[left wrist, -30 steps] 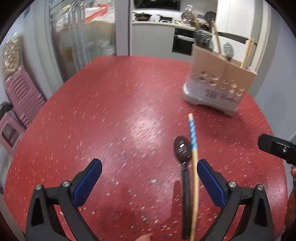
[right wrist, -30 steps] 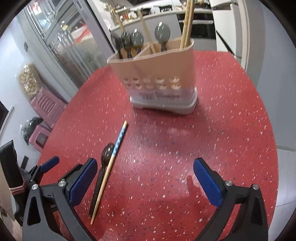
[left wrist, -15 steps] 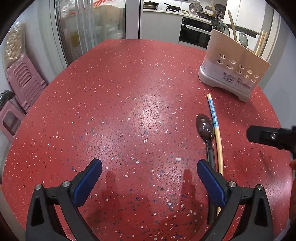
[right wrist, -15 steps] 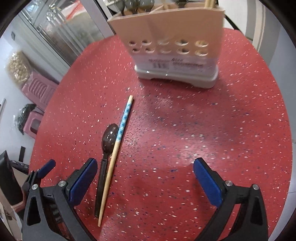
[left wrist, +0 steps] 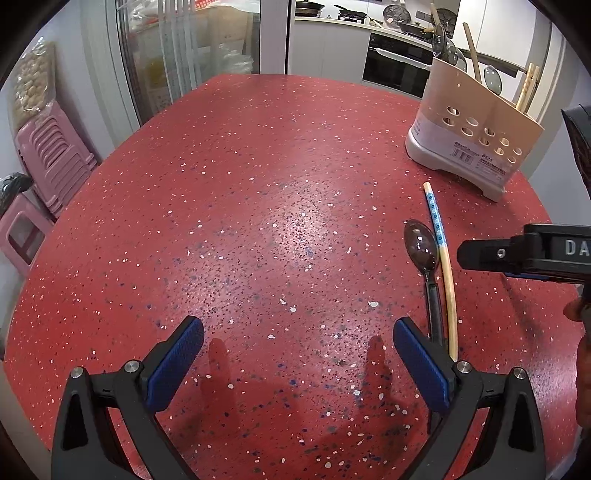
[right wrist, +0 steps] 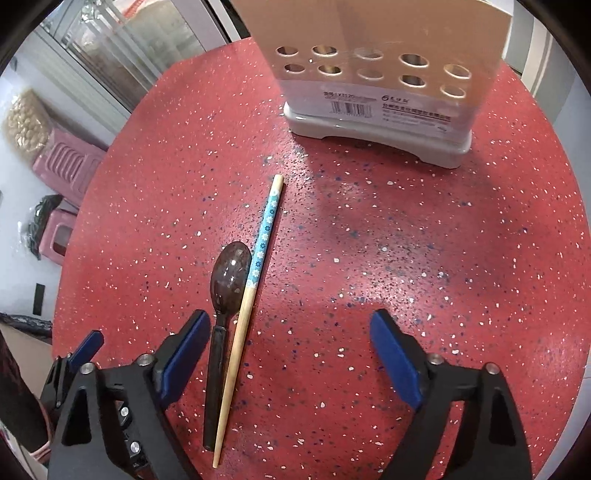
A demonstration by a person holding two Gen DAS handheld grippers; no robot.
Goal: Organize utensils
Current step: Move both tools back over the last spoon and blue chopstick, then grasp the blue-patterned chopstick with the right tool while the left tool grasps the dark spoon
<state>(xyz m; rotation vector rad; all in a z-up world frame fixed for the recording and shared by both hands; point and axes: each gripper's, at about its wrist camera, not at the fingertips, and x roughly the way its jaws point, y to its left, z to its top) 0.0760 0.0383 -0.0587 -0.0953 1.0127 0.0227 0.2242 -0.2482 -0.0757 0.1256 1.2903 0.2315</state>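
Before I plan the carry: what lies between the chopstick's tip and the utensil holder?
Only bare red tabletop between chopstick and utensil holder, per the right wrist view.

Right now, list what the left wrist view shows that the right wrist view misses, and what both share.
Left only: utensils standing in the holder, its open top, and the kitchen counter behind.
Right only: the whole chopstick and spoon right down to their near ends, plus the holder's barcode label close up.
Both: red table, spoon, chopstick, holder, pink stools, both grippers open.
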